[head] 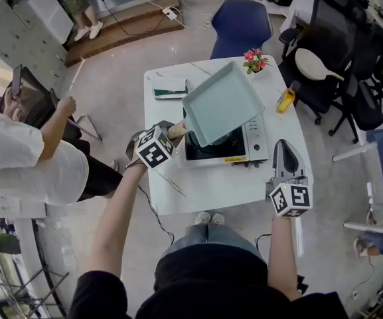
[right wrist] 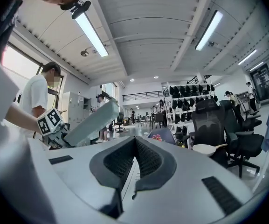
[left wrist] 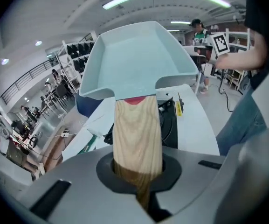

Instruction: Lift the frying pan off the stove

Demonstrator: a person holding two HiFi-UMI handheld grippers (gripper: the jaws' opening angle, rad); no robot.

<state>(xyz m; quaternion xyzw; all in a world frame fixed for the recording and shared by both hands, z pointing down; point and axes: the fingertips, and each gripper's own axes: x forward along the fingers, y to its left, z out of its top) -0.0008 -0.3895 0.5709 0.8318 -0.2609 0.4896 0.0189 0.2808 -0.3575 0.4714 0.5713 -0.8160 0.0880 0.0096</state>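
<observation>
White table (head: 211, 191): square top, lying under and ahead of both grippers. Blue chair (head: 241, 22): set at the table's far edge, well beyond both grippers. Frying pan (head: 221, 102): square, pale blue-green, shallow-walled, empty. It is held up and ahead of the left gripper (head: 170, 134) and tilted, with its far edge higher than the handle end. It is raised above the stove (head: 254, 141) and no contact with it is seen. Stove: single burner, black top, silver body, placed just ahead and to the right of the left gripper and just to the left of the right gripper (head: 283, 146). Left gripper: jaws clamped tight on the pan's wooden handle (left wrist: 138, 134), which passes through the round notch between them. Right gripper: jaws pressed together with nothing between them, held over the table's right side, apart from the pan. Green notebook (head: 170, 88): laid flat beyond the left gripper. Yellow bottle (head: 285, 100): found at the table's right edge, beyond the right gripper. Pink flowers (head: 255, 58): stood at the far right corner, beyond the pan.
</observation>
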